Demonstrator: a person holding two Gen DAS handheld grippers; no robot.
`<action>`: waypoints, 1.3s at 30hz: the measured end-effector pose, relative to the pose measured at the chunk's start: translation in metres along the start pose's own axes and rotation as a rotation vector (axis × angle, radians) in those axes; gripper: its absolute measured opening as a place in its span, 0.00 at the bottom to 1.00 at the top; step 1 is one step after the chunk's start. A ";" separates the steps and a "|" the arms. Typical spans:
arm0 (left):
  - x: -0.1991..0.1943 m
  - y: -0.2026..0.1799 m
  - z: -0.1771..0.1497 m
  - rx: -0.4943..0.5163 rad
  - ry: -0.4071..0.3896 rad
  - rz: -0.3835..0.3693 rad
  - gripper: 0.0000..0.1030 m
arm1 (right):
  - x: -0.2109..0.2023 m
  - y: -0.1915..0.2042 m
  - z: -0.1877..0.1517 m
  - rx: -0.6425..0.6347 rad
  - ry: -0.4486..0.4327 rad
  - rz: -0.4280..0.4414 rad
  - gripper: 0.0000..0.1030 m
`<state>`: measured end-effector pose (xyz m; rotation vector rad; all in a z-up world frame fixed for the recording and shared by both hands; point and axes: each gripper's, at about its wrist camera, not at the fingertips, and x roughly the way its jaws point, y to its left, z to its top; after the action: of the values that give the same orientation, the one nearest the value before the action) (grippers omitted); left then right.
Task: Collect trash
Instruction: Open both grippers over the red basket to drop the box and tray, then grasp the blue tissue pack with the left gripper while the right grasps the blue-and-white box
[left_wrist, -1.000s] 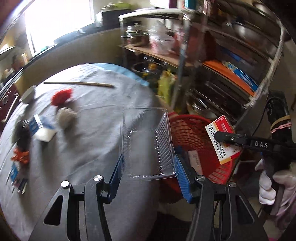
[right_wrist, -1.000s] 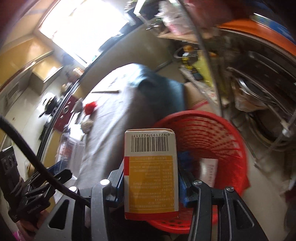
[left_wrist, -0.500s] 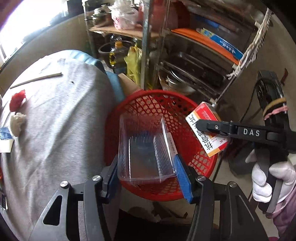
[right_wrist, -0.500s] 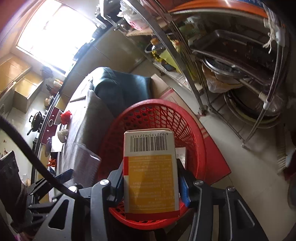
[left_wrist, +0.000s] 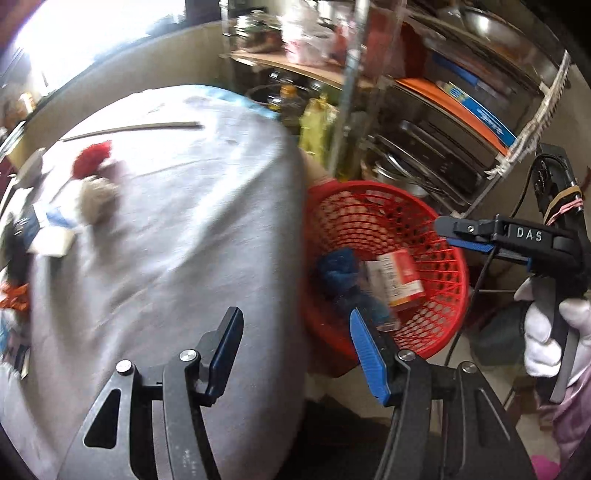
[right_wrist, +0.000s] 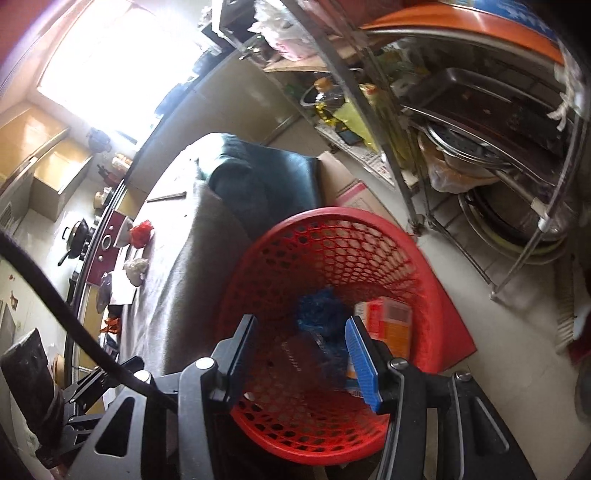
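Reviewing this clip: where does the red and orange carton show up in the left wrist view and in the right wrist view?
Left wrist: the carton lies inside the red basket, right of centre, beside a blue crumpled bag.
Right wrist: the carton lies in the basket's far right part, just past the blue finger pad.
Shared landmark: the red basket beside the grey-clothed table.

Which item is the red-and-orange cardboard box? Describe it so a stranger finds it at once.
Start at the grey-clothed table; beside its edge stands a red plastic mesh basket. Inside lies the red-and-orange cardboard box, next to a crumpled blue plastic wrapper. It is the only flat-sided, printed item there.
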<state>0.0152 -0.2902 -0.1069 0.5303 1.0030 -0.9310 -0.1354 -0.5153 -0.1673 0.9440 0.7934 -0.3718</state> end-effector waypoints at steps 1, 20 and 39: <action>-0.006 0.008 -0.005 -0.009 -0.014 0.022 0.59 | 0.002 0.006 0.000 -0.010 0.003 0.008 0.52; -0.105 0.251 -0.117 -0.531 -0.160 0.445 0.72 | 0.044 0.170 -0.016 -0.321 0.095 0.133 0.52; -0.052 0.324 -0.071 -0.918 -0.123 0.380 0.72 | 0.109 0.255 -0.023 -0.464 0.188 0.199 0.52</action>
<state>0.2460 -0.0461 -0.1032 -0.1179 1.0504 -0.1055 0.0810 -0.3493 -0.1094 0.6171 0.8982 0.0779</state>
